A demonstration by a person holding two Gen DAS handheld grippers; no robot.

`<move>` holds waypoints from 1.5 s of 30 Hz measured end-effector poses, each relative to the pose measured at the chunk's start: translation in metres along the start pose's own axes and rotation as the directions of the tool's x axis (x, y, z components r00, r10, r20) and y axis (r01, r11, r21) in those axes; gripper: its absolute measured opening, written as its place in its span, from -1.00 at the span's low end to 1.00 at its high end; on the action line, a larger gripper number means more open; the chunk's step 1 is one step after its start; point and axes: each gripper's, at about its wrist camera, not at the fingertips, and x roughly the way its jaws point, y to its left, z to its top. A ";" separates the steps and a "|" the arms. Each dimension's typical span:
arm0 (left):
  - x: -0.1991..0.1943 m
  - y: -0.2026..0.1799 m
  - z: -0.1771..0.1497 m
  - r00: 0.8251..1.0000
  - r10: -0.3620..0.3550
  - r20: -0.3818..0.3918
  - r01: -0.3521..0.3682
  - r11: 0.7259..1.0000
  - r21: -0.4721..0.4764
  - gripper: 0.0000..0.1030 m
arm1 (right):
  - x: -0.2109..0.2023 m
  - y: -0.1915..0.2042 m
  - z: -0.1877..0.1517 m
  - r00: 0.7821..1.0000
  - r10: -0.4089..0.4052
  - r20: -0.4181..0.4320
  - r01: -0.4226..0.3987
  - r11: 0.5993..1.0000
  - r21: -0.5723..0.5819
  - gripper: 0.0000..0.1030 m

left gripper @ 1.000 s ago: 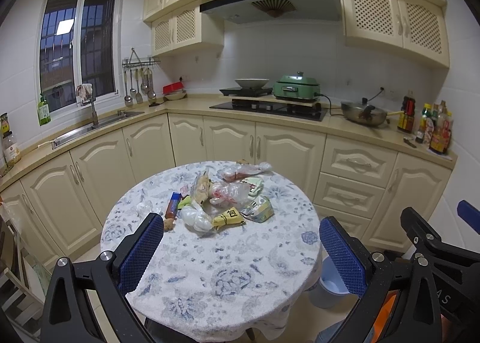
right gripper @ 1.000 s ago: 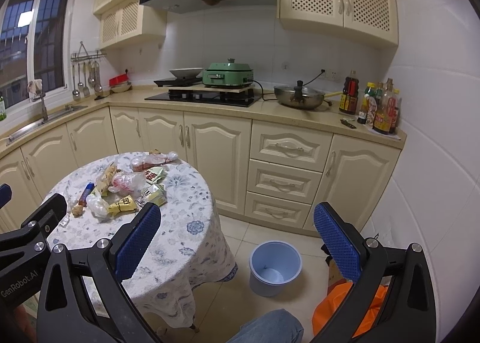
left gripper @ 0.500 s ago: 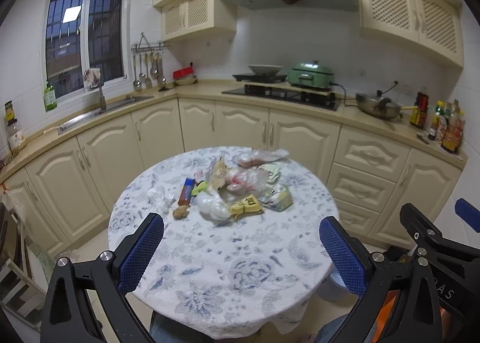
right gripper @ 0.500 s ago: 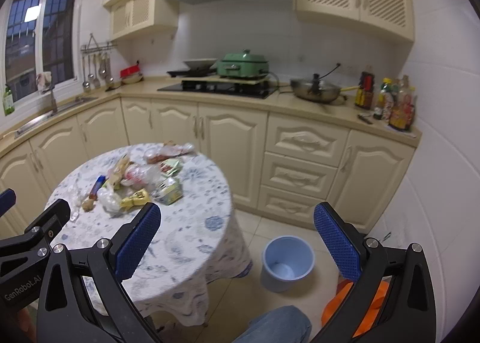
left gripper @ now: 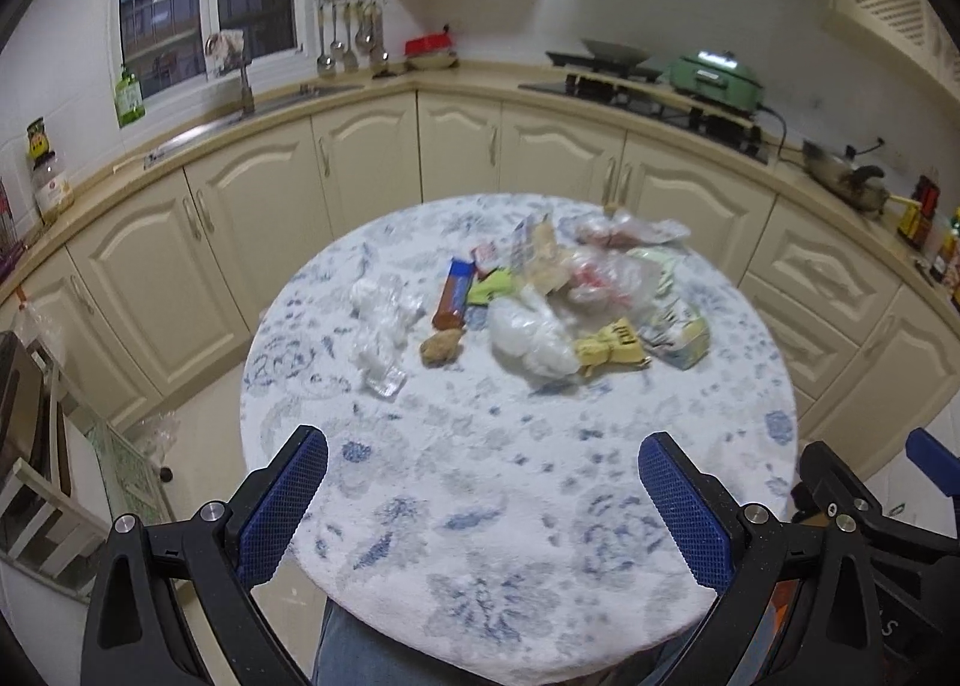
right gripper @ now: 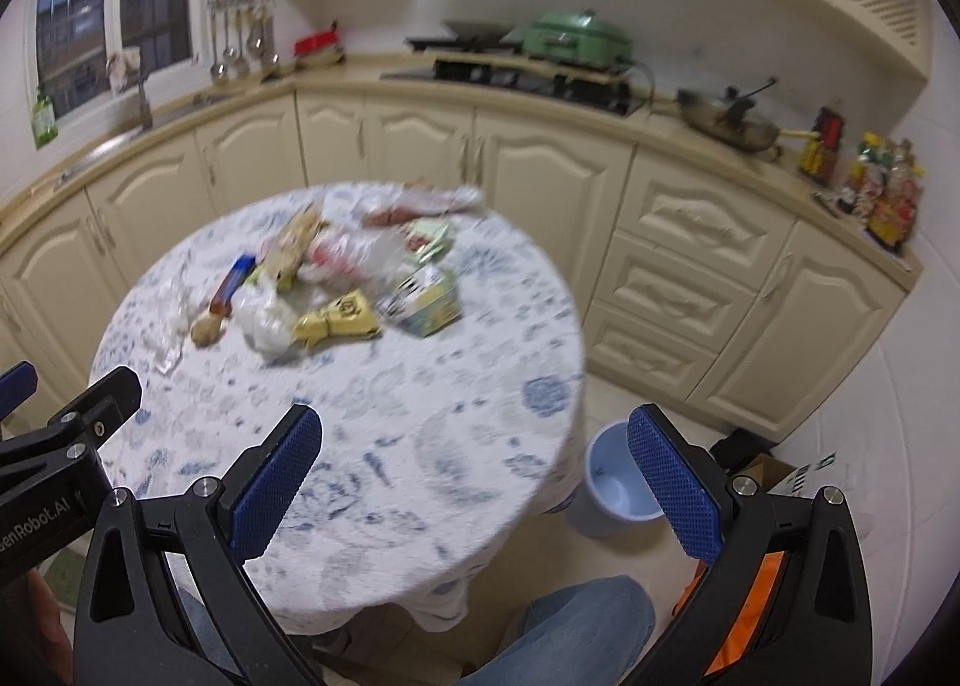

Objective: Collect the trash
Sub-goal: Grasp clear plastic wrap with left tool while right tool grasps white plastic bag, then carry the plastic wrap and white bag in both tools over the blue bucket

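Both tools are up over the round table with the blue-flowered white cloth [left gripper: 516,482], and nothing is in either grip: the left gripper [left gripper: 483,497] has its blue-padded fingers spread wide with only tablecloth between them, and the right gripper [right gripper: 474,482] is just as wide apart and empty. Ahead of the left gripper, on the far half of the table, lies the heap of trash, well clear of the fingertips. Nearest and a little left of centre sits a crumpled clear plastic wrapper [left gripper: 381,326], then a small brown lump [left gripper: 442,346], hard to identify, and a blue and brown snack bar wrapper [left gripper: 456,293] beyond it. Dead ahead is a white knotted plastic bag [left gripper: 531,338], with a yellow twisted packet [left gripper: 609,347] touching its right side and a pale green printed carton [left gripper: 675,329] just right of that. Farther back the wrappers overlap and blur together; a clear bag with red inside [left gripper: 603,278] is all that reads. From the right wrist view everything is smeared, yet the same pile sits ahead and to the left, the yellow packet [right gripper: 339,320] closest. Down to the right of the right gripper, on the floor beside the table's edge, stands a light blue plastic bin [right gripper: 612,491], partly hidden behind the right finger. Denim-clad legs [right gripper: 576,632] are cut off at the bottom.
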 end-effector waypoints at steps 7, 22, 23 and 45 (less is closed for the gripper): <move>0.063 0.039 0.014 0.994 -0.014 -0.107 0.009 0.999 -0.045 0.98 | 0.060 0.031 0.008 0.990 0.044 -0.130 -0.044 0.999 0.003 1.00; 0.158 0.126 0.050 0.980 0.060 -0.191 -0.092 0.982 -0.163 0.98 | 0.148 0.130 0.041 0.957 0.218 -0.190 -0.242 0.963 -0.116 1.00; 0.164 0.132 0.053 0.979 0.050 -0.196 -0.085 0.981 -0.176 0.98 | 0.155 0.138 0.042 0.954 0.217 -0.205 -0.247 0.960 -0.131 1.00; 0.265 0.141 0.077 0.979 -0.043 -0.201 0.011 0.988 -0.157 -0.61 | 0.191 0.154 0.053 0.944 0.269 -0.190 -0.291 0.952 -0.097 -0.12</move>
